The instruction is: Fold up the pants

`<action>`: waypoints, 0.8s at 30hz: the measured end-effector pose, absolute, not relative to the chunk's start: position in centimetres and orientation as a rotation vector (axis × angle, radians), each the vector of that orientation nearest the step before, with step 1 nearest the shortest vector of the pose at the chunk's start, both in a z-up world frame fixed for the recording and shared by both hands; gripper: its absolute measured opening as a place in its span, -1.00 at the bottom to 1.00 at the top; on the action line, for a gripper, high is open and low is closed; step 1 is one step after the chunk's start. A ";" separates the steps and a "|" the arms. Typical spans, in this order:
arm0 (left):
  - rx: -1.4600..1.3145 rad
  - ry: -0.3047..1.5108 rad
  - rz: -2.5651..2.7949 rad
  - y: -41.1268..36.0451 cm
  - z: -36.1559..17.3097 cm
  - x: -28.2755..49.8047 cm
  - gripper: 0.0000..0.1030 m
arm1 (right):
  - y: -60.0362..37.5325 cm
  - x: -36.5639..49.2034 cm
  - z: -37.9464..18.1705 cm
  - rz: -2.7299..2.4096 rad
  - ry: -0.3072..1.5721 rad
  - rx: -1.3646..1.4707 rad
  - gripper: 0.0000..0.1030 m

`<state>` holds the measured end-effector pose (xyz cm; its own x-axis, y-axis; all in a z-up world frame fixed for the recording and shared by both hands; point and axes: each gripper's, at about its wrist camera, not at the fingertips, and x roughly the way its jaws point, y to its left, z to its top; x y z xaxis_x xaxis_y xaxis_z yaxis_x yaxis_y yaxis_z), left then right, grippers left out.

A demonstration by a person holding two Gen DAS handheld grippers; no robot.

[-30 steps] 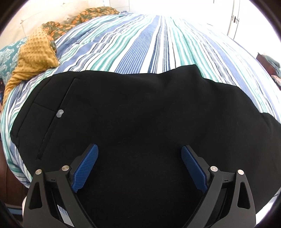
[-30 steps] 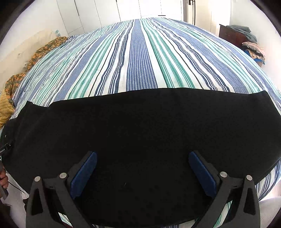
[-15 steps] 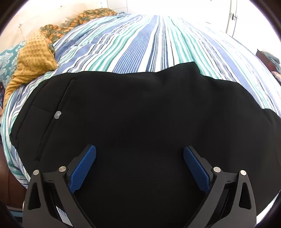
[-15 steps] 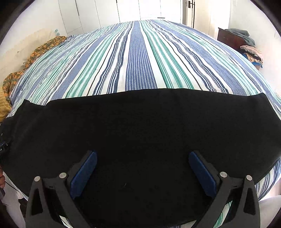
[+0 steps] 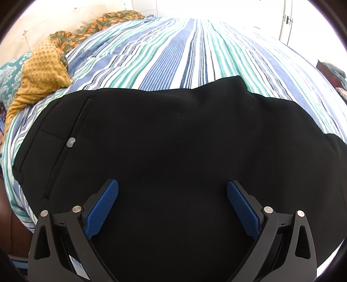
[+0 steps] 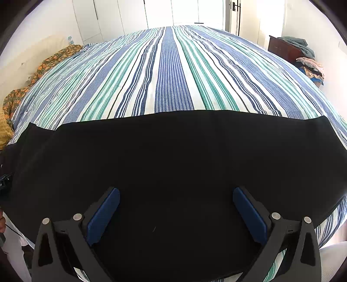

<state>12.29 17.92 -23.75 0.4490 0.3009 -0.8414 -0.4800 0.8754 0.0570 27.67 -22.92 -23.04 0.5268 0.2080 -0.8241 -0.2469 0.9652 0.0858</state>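
Black pants (image 5: pixel 173 141) lie flat across the near edge of a striped bed. In the left wrist view their waist end is at the left, with a back pocket and a grey button (image 5: pixel 71 142). My left gripper (image 5: pixel 172 191) hovers above the seat area, open, blue pads (image 5: pixel 102 208) wide apart with nothing between them. The right wrist view shows the leg part of the pants (image 6: pixel 173 160), with the hem at the right. Over the legs, my right gripper (image 6: pixel 176 197) stands open and empty too.
The bed's blue, green and white striped cover (image 6: pixel 171 76) stretches far back. A mustard dotted blanket (image 5: pixel 41 73) and patterned pillows lie at the left. A dark dresser with piled clothes (image 6: pixel 303 56) stands at the far right. White wardrobe doors (image 6: pixel 121 19) line the back wall.
Both grippers have lifted or tilted slightly, so the pants sit a little lower in each view. The pants have not moved, and both grippers stay open.
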 end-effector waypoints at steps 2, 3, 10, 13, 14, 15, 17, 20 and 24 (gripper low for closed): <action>-0.200 0.996 0.486 17.9 -23.7 12.3 0.95 | -22.9 27.7 -22.9 0.274 0.982 -0.043 1.00; -0.199 0.998 0.485 17.9 -23.7 12.3 0.95 | -23.0 27.8 -22.6 0.280 0.991 -0.044 1.00; -0.195 0.999 0.482 17.9 -23.8 12.3 0.95 | -30.0 33.5 -20.4 0.285 1.160 0.141 0.99; -0.193 1.003 0.483 17.9 -23.8 12.4 0.95 | -36.3 37.2 -20.2 0.265 1.271 0.214 0.83; -0.193 1.008 0.483 17.9 -23.8 12.5 0.95 | -38.6 38.0 -19.2 0.226 1.250 0.188 0.81; -0.193 1.013 0.483 18.0 -23.8 12.5 0.96 | -41.0 38.5 -18.0 0.174 1.210 0.150 0.81; -0.197 1.025 0.486 18.0 -23.8 12.7 0.97 | -46.5 39.3 -15.3 0.063 1.103 0.145 0.81; -0.203 1.047 0.494 18.1 -23.8 13.1 0.98 | -54.0 39.4 -12.7 -0.014 0.986 0.322 0.81; -0.210 1.089 0.495 18.1 -23.3 13.4 0.97 | -56.4 40.1 -14.8 0.161 1.049 0.523 0.55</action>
